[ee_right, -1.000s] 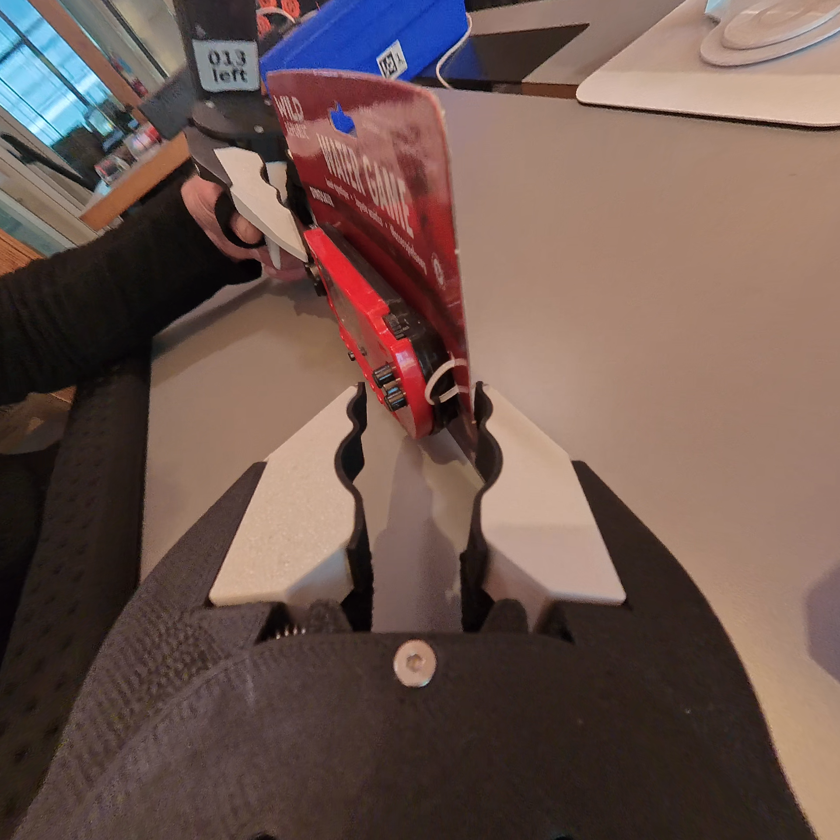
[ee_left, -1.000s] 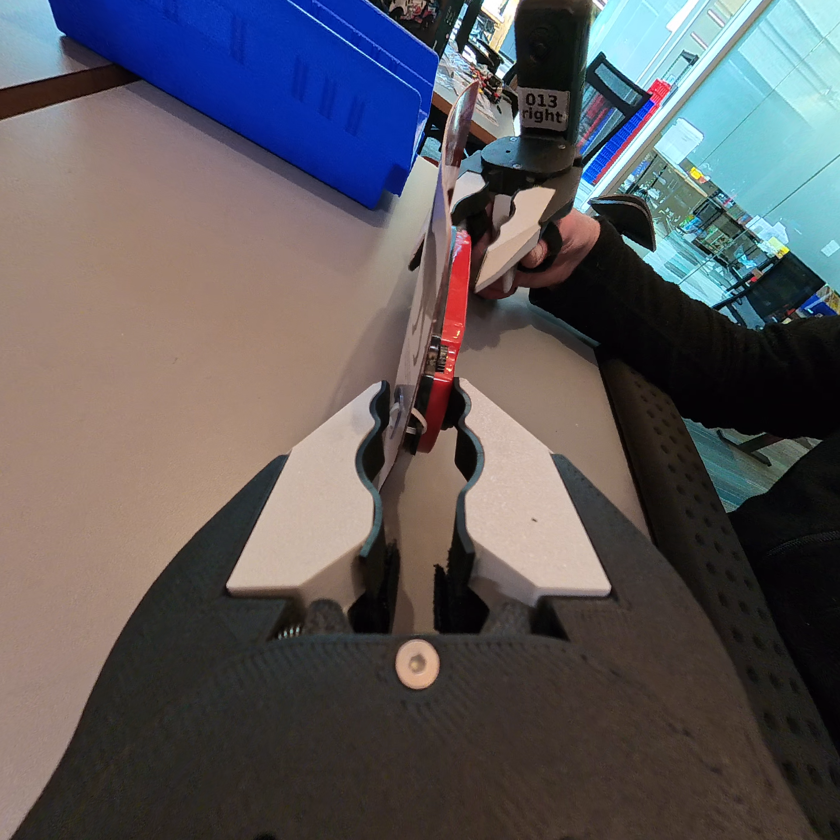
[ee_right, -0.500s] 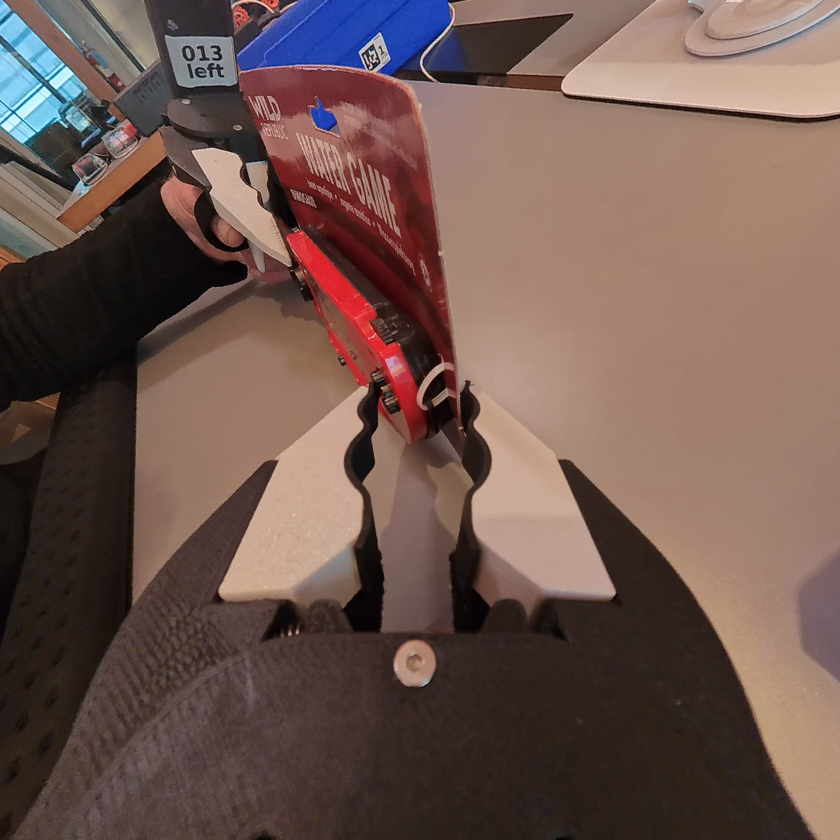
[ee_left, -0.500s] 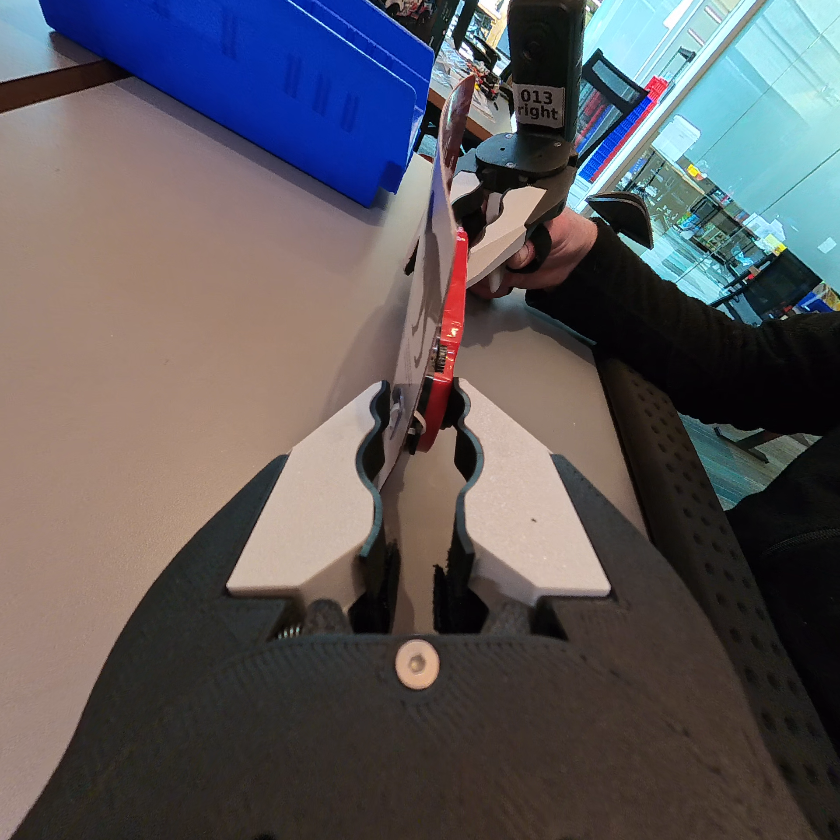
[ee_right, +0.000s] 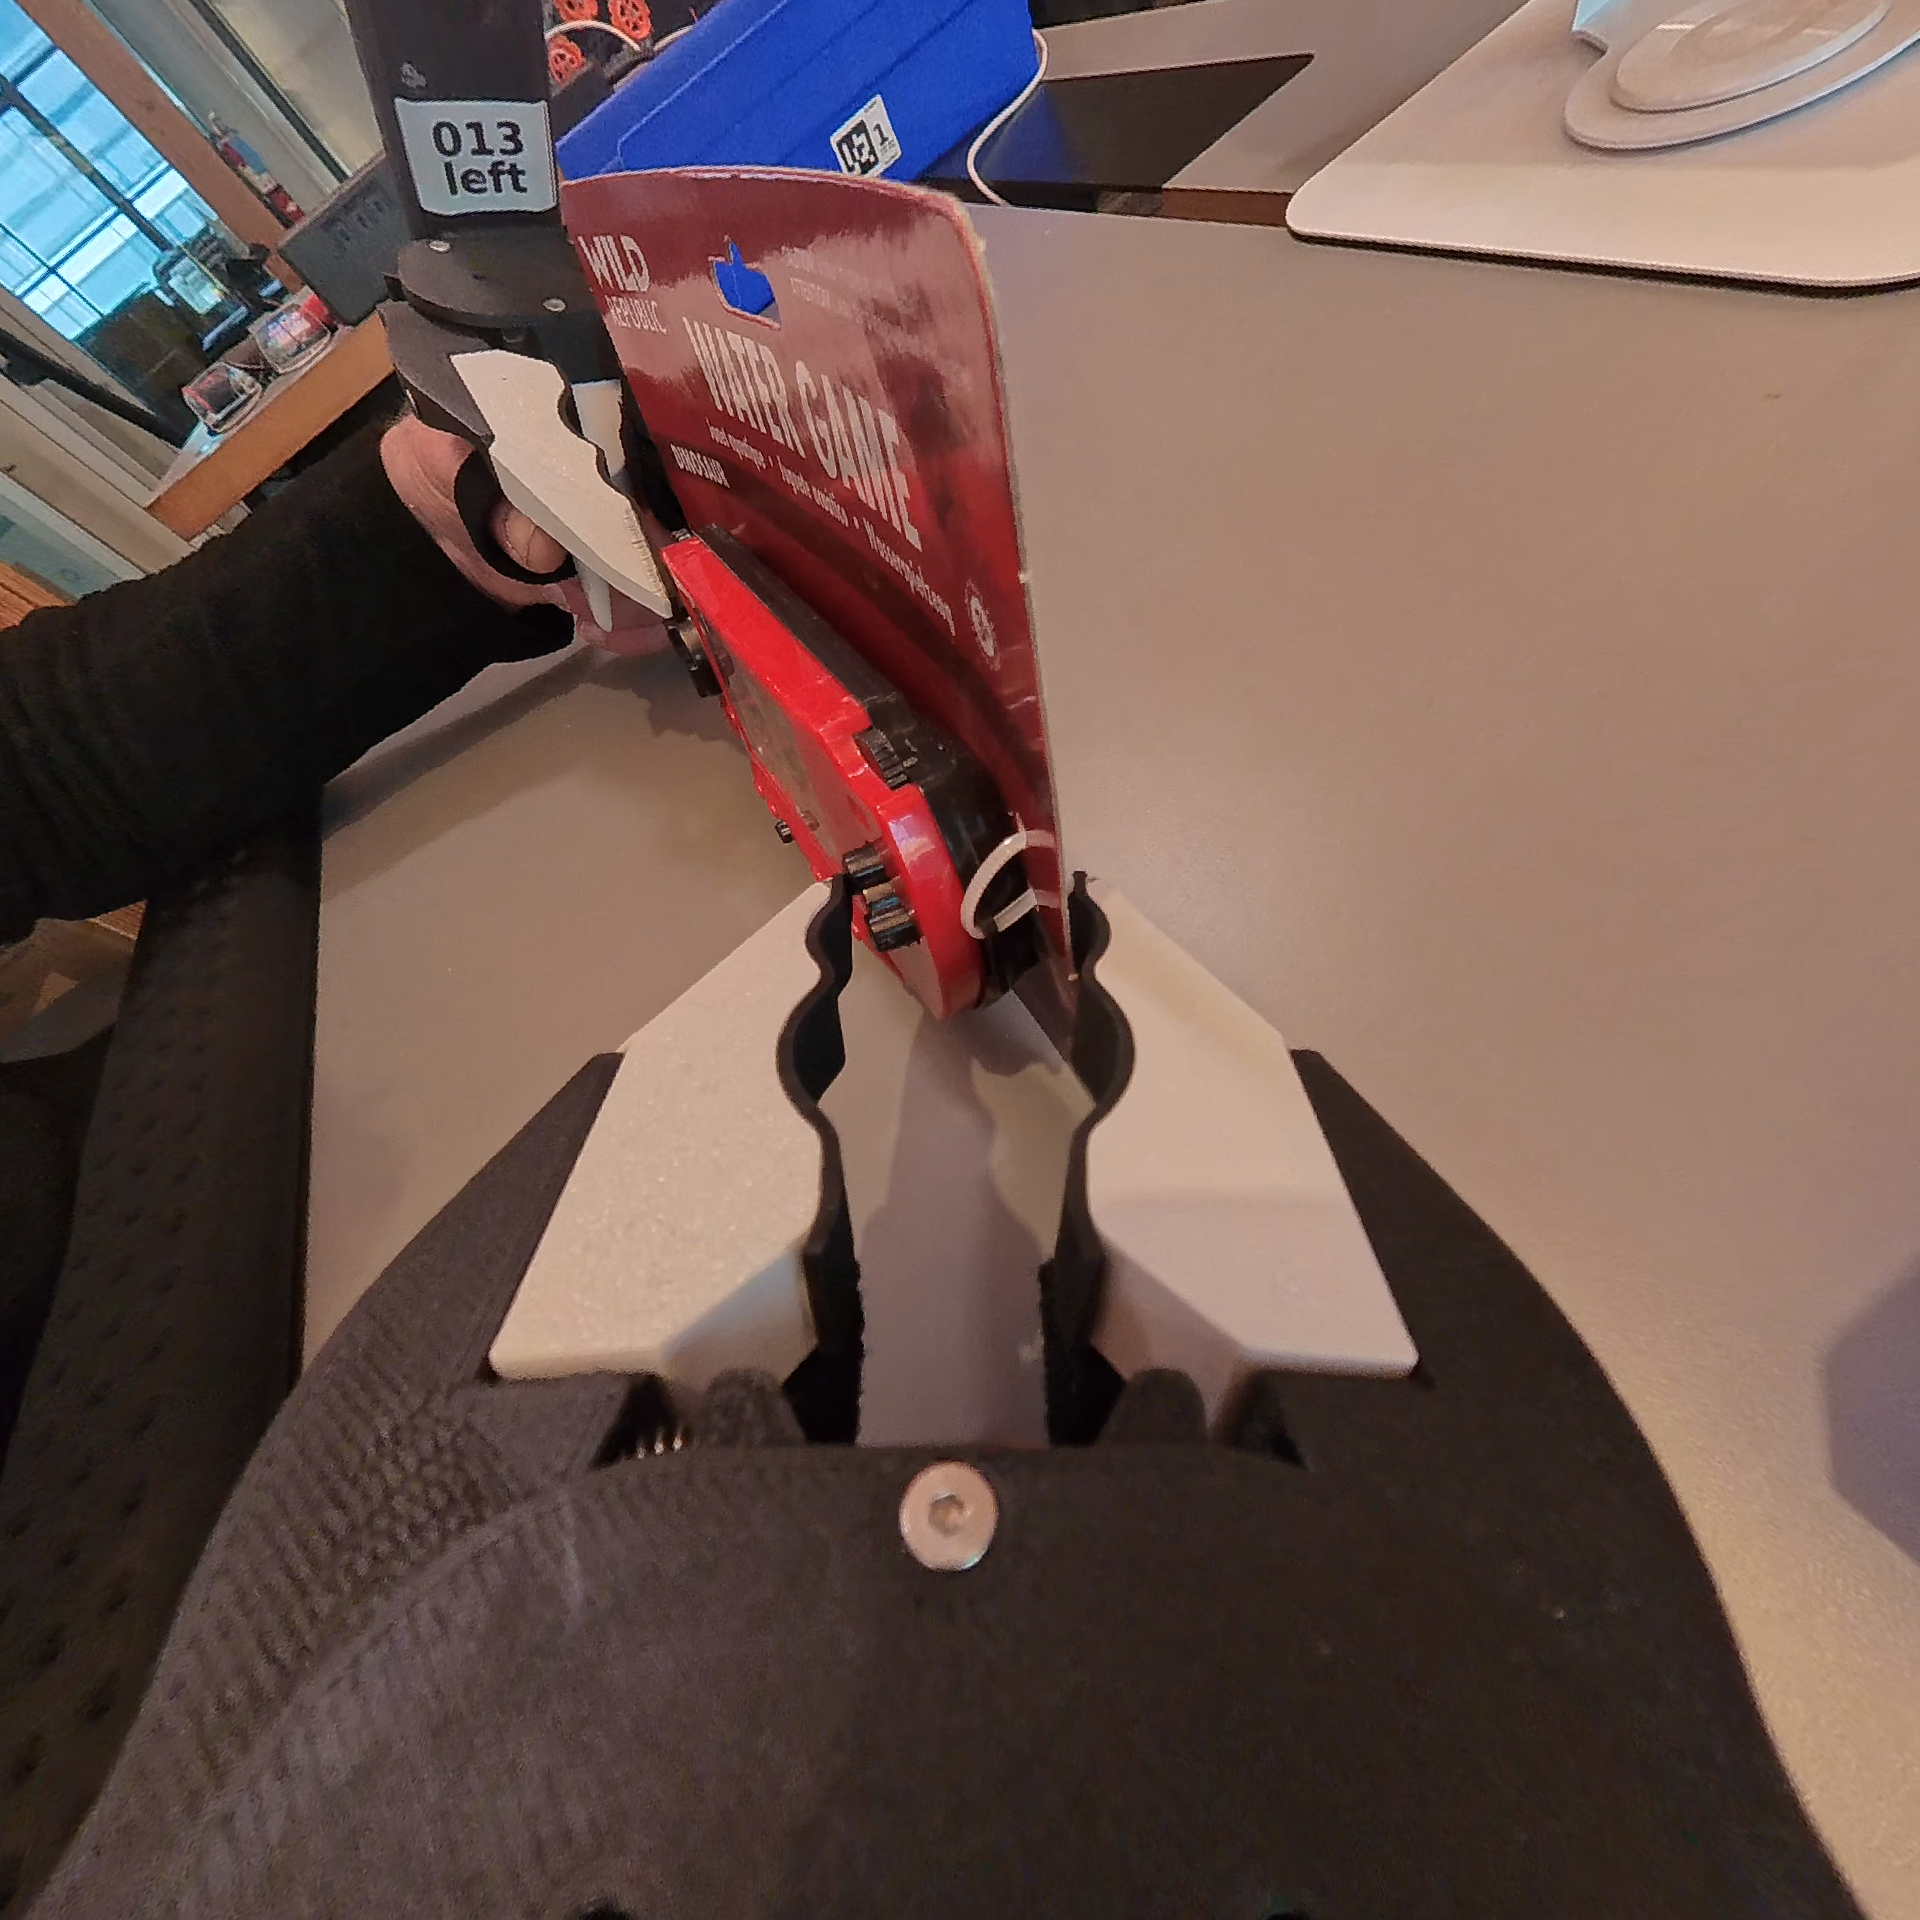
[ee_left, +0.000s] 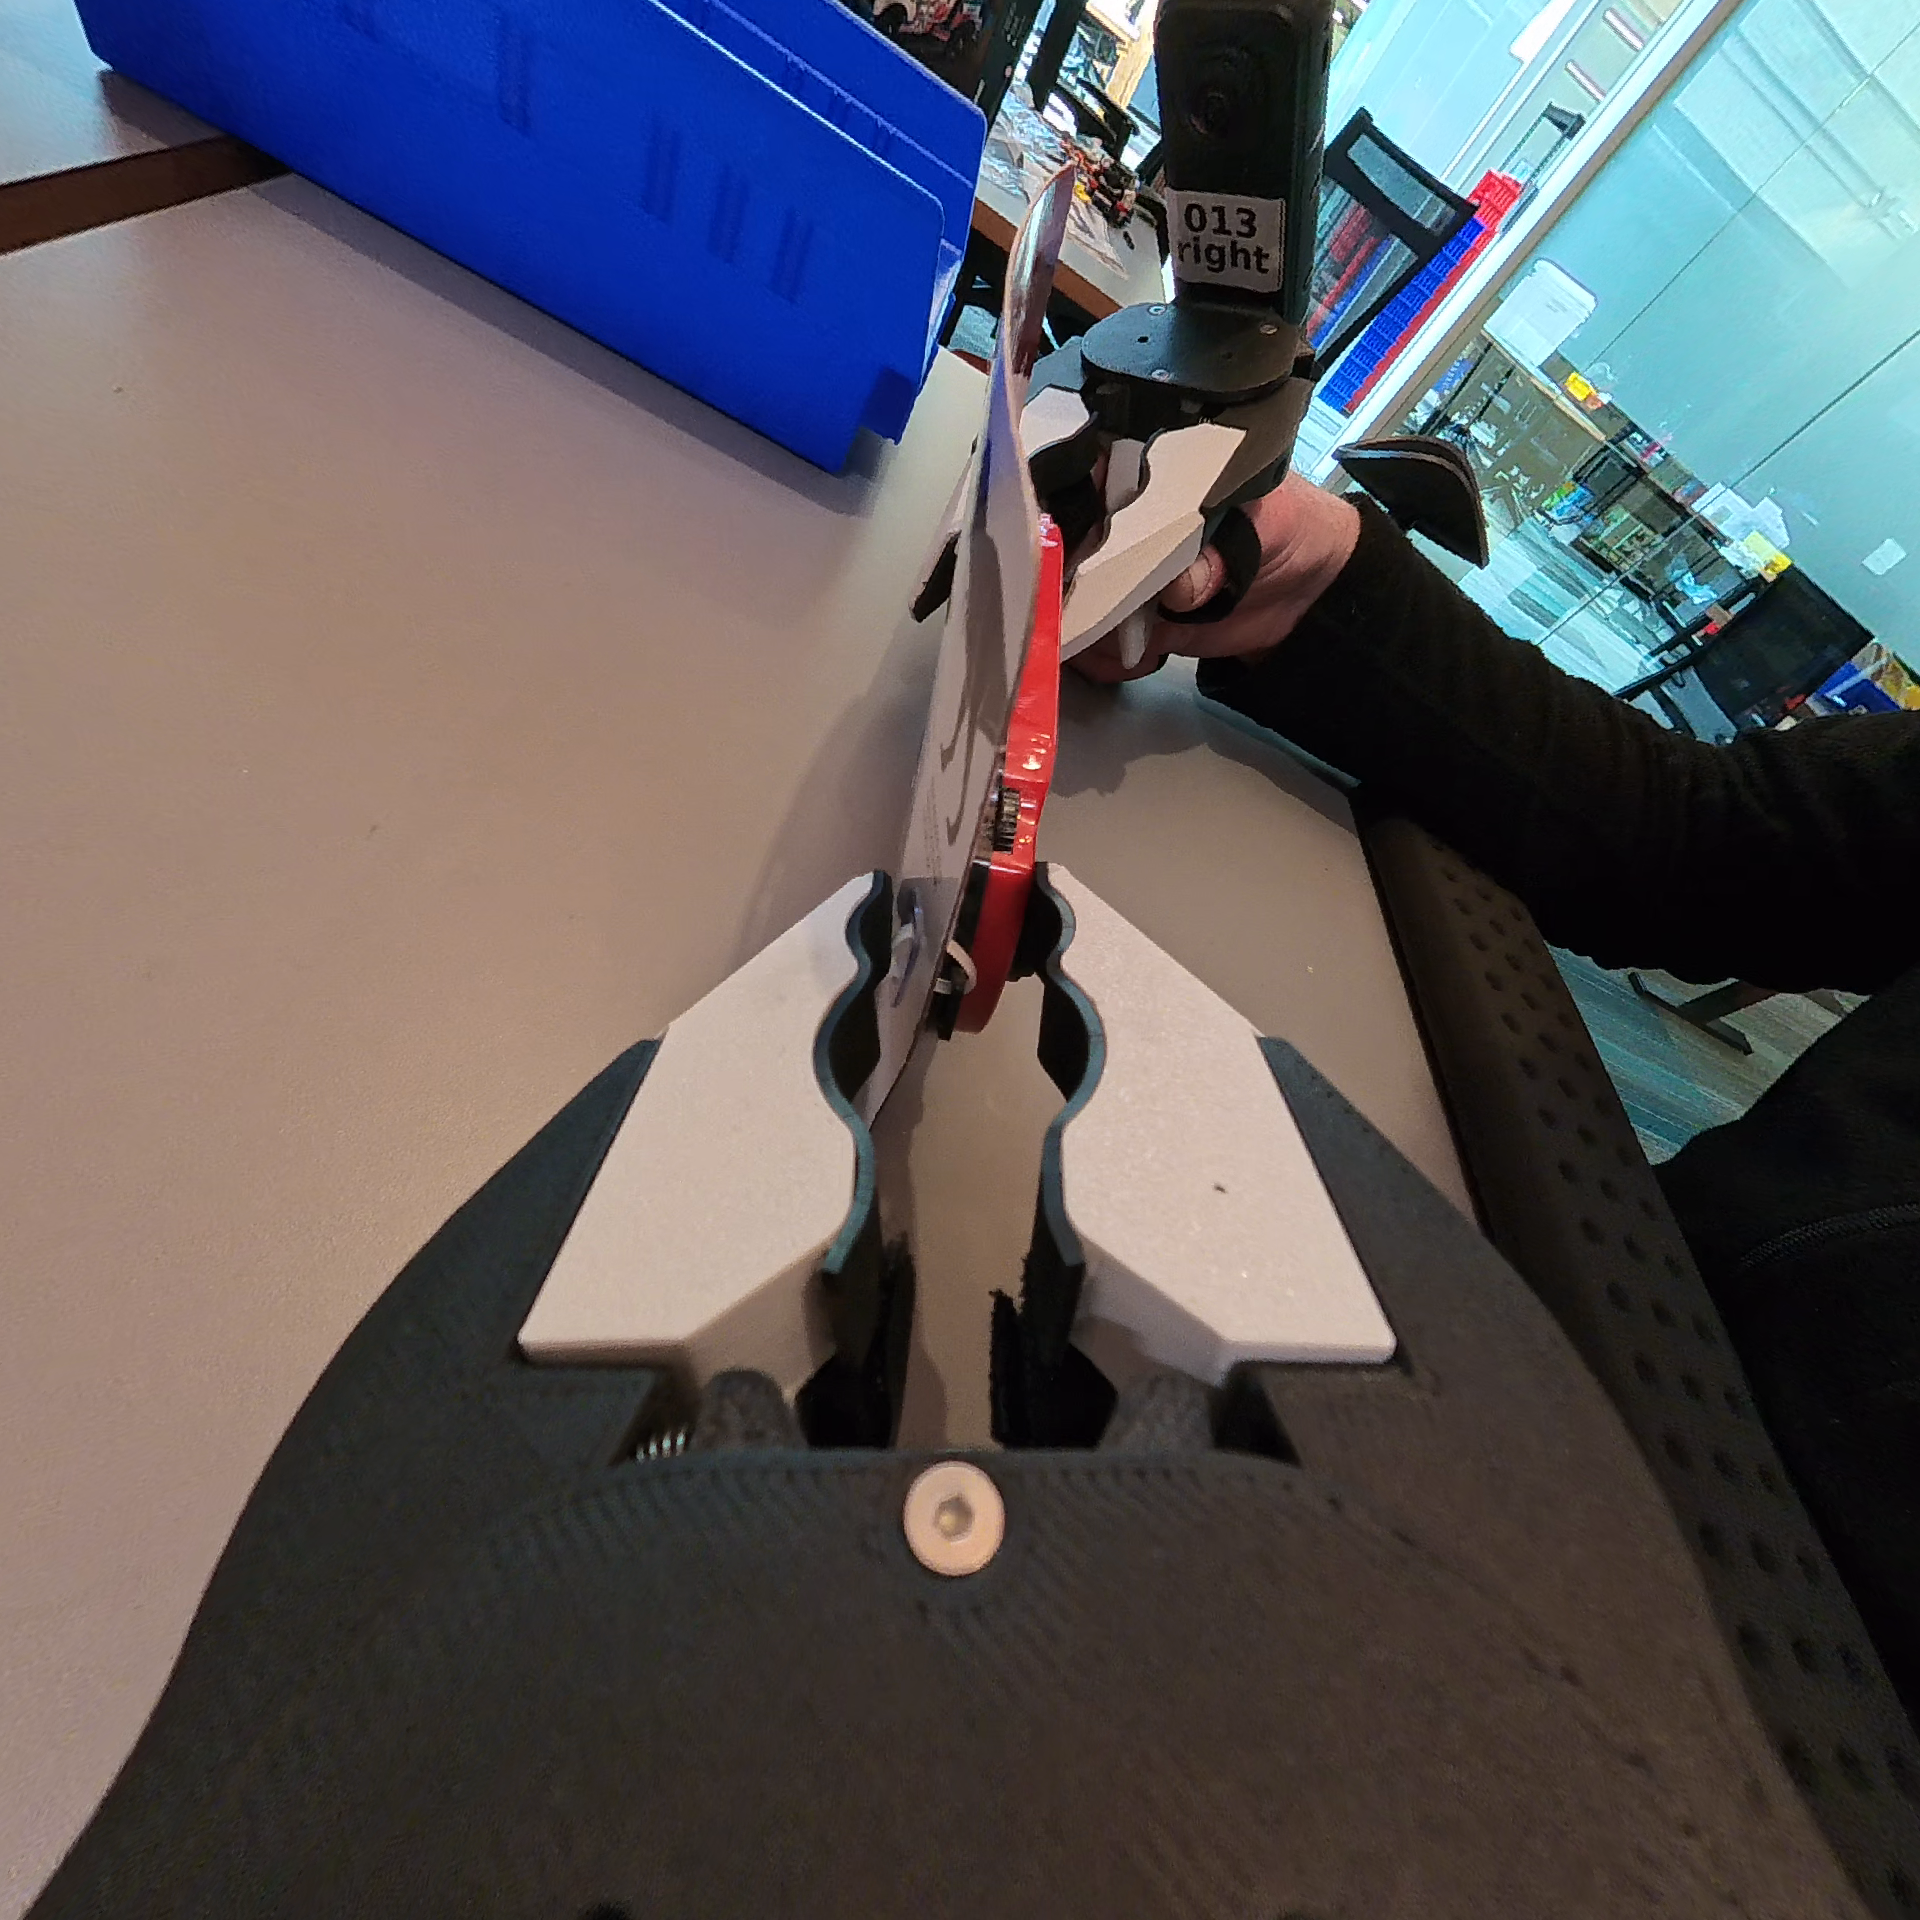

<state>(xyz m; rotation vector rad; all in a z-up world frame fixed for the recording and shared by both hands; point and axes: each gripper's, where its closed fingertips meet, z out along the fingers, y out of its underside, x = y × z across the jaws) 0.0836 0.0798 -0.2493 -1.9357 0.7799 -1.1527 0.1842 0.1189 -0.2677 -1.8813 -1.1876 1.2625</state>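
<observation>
1. Left gripper: tongs are narrow and pinch one end of the carded toy. One finger is on the card's pale back, the other on the red toy body.
2. Right gripper: tongs are narrow on the opposite end. One pad is against the toy's black knobs, the other against the card's edge beside the white tie.
3. Change: a second ago the right tongs stood wide, the toy's end between them but clear of the pads. They have closed since and now bear on both faces. The left grip looks unchanged.
4. Consequence: the package is clamped at both ends, one gripper facing the other along its length.
5. Package position: it stands on its long edge with the card upright, spanning the gap between the grippers over the grey table. Its shadow lies under it. I cannot tell whether the lower edge touches the tabletop.
6. Surroundings: a blue bin sits beyond it on the table, well apart. A black mesh chair stands at the table edge. A white mat lies at the far corner in the right wrist view.
</observation>
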